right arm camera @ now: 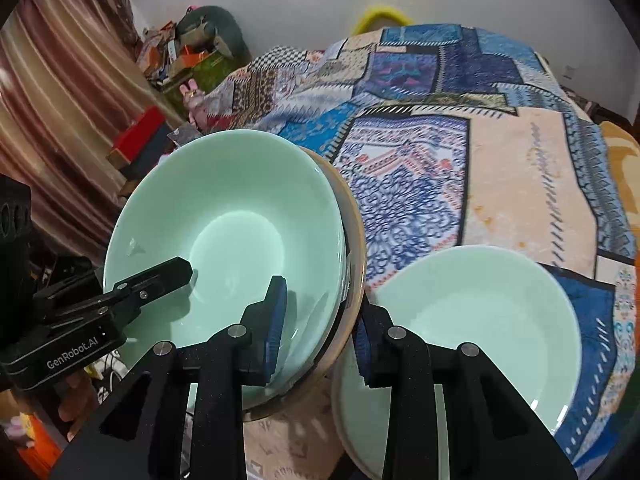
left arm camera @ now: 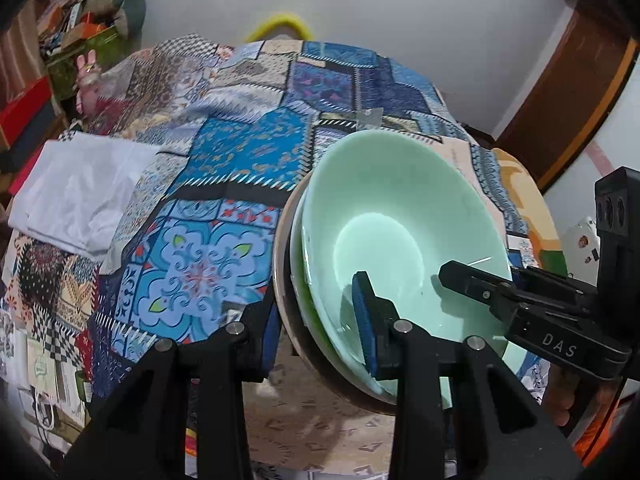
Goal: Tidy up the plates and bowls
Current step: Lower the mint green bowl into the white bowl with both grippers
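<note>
Stack of bowls [left arm camera: 400, 216]: pale green bowls nested together with a tan-rimmed dish on the outside, raised and tilted above the patchwork bedspread [left arm camera: 224, 168].
Left hand-held gripper [left arm camera: 320, 332]: clamped on the stack's rim, its blue-padded finger inside the top bowl and its other finger outside the tan dish.
Right hand-held gripper [right arm camera: 320, 328]: clamped on the opposite rim of the stack, one blue pad inside and one outside.
Second green bowl [right arm camera: 480, 320]: resting on the bedspread just beside the stack, to its right in the right wrist view, part hidden behind the right gripper's outer finger.
White folded cloth [left arm camera: 80, 192]: on the bedspread, well left of the stack.
</note>
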The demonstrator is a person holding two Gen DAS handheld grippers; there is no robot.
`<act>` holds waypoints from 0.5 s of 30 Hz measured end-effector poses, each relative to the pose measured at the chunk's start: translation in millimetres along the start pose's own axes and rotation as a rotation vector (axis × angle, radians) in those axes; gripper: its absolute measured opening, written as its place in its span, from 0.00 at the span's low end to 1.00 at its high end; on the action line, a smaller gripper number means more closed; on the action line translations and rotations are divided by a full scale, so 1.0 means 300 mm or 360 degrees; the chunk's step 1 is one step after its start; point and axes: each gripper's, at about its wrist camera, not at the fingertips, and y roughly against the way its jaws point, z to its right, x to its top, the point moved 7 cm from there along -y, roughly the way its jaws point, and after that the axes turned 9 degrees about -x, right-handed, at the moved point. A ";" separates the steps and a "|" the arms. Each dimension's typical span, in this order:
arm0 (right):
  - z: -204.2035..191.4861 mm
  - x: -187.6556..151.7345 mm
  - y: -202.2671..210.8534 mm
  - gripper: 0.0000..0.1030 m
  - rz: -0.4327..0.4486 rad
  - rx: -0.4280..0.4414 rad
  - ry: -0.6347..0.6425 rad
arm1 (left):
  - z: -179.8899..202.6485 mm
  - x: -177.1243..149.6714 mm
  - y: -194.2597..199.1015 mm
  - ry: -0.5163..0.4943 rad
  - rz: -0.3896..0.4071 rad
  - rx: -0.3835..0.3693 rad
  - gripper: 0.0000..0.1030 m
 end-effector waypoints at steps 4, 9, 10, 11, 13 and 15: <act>0.044 -0.003 0.050 0.27 0.0038 -0.0019 -0.0026 | 0.060 0.010 0.002 -0.0032 -0.0001 -0.0034 0.33; 0.106 -0.015 0.100 0.27 0.0079 -0.0052 -0.0071 | 0.132 0.010 -0.011 -0.0072 -0.0013 -0.0053 0.33; 0.119 -0.019 0.109 0.27 0.0085 -0.0056 -0.0081 | 0.150 0.008 -0.015 -0.0083 -0.0021 -0.0059 0.33; 0.131 -0.023 0.117 0.27 0.0088 -0.0058 -0.0088 | 0.168 0.004 -0.020 -0.0092 -0.0028 -0.0064 0.33; 0.159 -0.033 0.131 0.27 0.0098 -0.0067 -0.0109 | 0.202 -0.002 -0.031 -0.0114 -0.0046 -0.0073 0.33; 0.193 -0.048 0.145 0.27 0.0103 -0.0083 -0.0134 | 0.238 -0.009 -0.046 -0.0137 -0.0064 -0.0080 0.33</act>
